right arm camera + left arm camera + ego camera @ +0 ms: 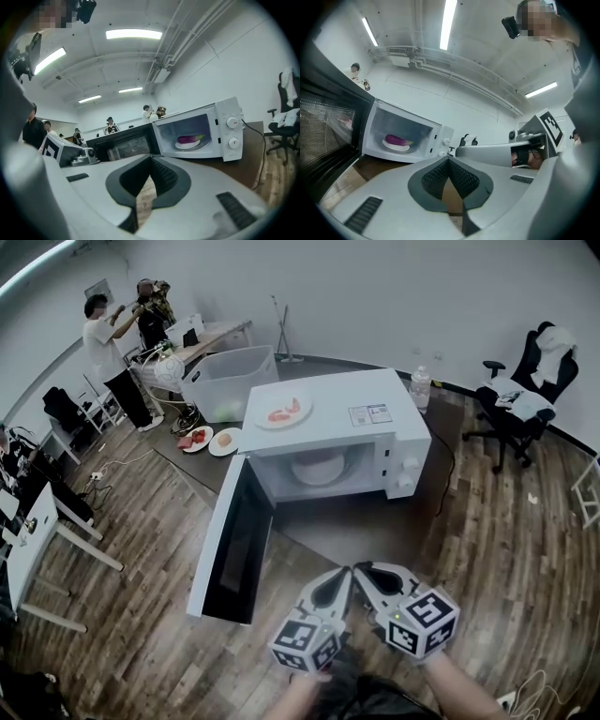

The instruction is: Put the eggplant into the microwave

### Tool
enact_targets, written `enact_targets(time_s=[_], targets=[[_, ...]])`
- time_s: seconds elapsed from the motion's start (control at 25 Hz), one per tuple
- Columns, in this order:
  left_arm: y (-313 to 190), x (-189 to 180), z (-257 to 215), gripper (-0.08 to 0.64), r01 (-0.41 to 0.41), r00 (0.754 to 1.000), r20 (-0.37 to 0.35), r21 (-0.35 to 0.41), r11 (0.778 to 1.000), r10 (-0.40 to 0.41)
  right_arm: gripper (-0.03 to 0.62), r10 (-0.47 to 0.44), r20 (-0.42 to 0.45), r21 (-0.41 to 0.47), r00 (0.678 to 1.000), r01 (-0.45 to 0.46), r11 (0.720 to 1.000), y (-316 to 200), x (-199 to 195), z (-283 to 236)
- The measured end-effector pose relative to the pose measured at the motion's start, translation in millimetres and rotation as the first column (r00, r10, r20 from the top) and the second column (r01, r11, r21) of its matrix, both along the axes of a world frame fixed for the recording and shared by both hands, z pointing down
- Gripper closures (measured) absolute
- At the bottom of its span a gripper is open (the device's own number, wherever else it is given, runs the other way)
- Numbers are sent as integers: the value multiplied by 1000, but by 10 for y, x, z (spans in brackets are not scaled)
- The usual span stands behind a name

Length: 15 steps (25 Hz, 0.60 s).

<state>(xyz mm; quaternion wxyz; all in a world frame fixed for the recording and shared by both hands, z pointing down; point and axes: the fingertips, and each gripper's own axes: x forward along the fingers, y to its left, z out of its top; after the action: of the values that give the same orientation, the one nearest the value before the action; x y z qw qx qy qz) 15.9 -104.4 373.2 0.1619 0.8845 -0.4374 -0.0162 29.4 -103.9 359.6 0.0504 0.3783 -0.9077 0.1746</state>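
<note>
Both of the person's forearms come in from the bottom edge of the head view, holding the two tools side by side over the wooden floor just short of the near edge of the dark brown counter. The left gripper and the right gripper lean in toward each other until their tips nearly meet, each aimed roughly level at the white box-shaped microwave. Each gripper's own view shows its jaws pressed together with nothing between them, for the left gripper and the right gripper alike. The microwave's dark-windowed door hangs wide open to the left, past the counter's near left corner. From the head, only a round white plate shows in the cavity, and what it carries seems to be cut off by the cavity's roof. The gripper views look in lower and show the purple eggplant lying on that plate inside the microwave, seen again from the right. Only the head view shows the second plate of pink-red food on the microwave's top.
</note>
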Motion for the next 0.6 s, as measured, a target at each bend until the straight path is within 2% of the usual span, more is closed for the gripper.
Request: enact_targets(time_s=[0.16,0.28,0.4,0.6], targets=[[173,30,-68,560,-14,1000,5,9,1000,14,591,20,39,6,999,-21,1000,146,18,-104],[295,20,-129,560,-14,1000,13,22,1000,14,591,26,26,32,999,-27,999,268,15,-178],[398,-39,-208,560,3,1000,5,29,1000,-3,591,32,16,57,999,-33,998,394,16,-274],[601,-176,-350,560,52,999,-14,43,998,-52,591,43,54,71,998,-47,996,629,56,-411]])
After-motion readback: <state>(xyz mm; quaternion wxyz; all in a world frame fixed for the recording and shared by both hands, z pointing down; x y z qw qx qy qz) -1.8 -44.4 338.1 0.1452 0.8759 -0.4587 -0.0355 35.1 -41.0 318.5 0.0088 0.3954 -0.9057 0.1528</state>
